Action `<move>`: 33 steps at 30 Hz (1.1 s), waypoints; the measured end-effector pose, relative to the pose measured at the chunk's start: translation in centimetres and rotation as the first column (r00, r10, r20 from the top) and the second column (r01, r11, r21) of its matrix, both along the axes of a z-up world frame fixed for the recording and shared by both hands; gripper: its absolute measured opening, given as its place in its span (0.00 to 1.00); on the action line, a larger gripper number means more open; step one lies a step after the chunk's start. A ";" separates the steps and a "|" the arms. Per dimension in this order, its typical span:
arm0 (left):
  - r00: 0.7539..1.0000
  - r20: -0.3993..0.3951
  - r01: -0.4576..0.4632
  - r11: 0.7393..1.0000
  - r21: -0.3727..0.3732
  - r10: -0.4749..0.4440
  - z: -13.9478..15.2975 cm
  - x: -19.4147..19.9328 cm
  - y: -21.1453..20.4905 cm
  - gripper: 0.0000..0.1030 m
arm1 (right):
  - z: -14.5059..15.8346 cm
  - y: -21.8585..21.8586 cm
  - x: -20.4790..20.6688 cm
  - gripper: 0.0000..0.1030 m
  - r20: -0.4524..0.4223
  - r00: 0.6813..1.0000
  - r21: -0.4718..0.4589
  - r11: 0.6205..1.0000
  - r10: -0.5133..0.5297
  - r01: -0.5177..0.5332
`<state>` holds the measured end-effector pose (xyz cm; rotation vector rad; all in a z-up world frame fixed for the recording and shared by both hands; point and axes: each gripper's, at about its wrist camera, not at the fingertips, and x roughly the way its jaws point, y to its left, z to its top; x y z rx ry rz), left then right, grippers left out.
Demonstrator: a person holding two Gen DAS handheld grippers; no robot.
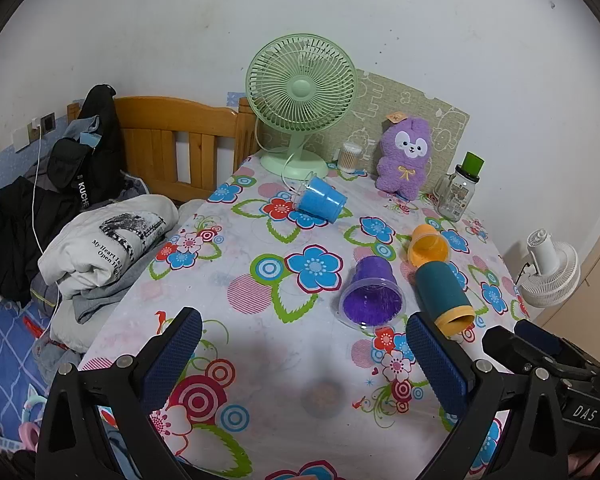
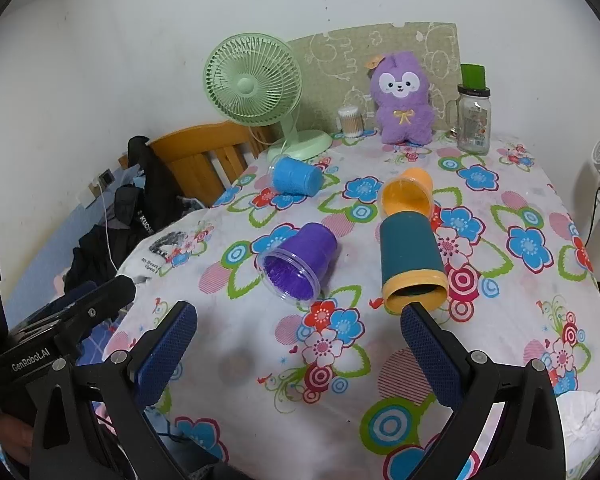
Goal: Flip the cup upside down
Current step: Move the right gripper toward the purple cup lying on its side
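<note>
Several cups lie on their sides on the flowered tablecloth (image 1: 260,320). A purple cup (image 1: 370,290) (image 2: 300,260) lies with its mouth toward me. A teal cup with a yellow rim (image 1: 444,294) (image 2: 412,260) lies to its right, and an orange cup (image 1: 428,244) (image 2: 408,194) lies behind that. A blue cup (image 1: 320,200) (image 2: 296,176) lies near the green fan. My left gripper (image 1: 300,344) is open and empty, short of the purple cup. My right gripper (image 2: 296,336) is open and empty, its right finger close to the teal cup's rim.
A green fan (image 1: 300,92) (image 2: 252,84), a cotton swab jar (image 1: 350,156), a purple plush toy (image 1: 406,156) (image 2: 402,100) and a glass jar with a green lid (image 1: 460,188) (image 2: 474,116) stand at the table's back. Clothes (image 1: 108,240) and a wooden bed frame (image 1: 172,136) are at the left.
</note>
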<state>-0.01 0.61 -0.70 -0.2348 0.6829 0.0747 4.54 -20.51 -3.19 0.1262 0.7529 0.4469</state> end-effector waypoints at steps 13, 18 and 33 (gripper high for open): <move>1.000 -0.028 0.003 1.000 -0.013 -0.003 -1.3 1.0 0.6 1.00 | -1.1 0.9 2.1 1.00 -0.060 0.998 -0.002 1.000 0.005 -0.005; 0.998 -0.059 0.014 1.000 -0.003 -0.014 -1.9 2.8 1.5 1.00 | -1.1 1.9 4.4 1.00 -0.086 0.996 -0.001 1.000 0.003 -0.003; 0.989 -0.141 0.037 0.999 -0.016 -0.039 -4.2 10.5 4.3 1.00 | -3.6 6.2 12.6 1.00 -0.185 0.983 -0.054 0.998 0.000 -0.010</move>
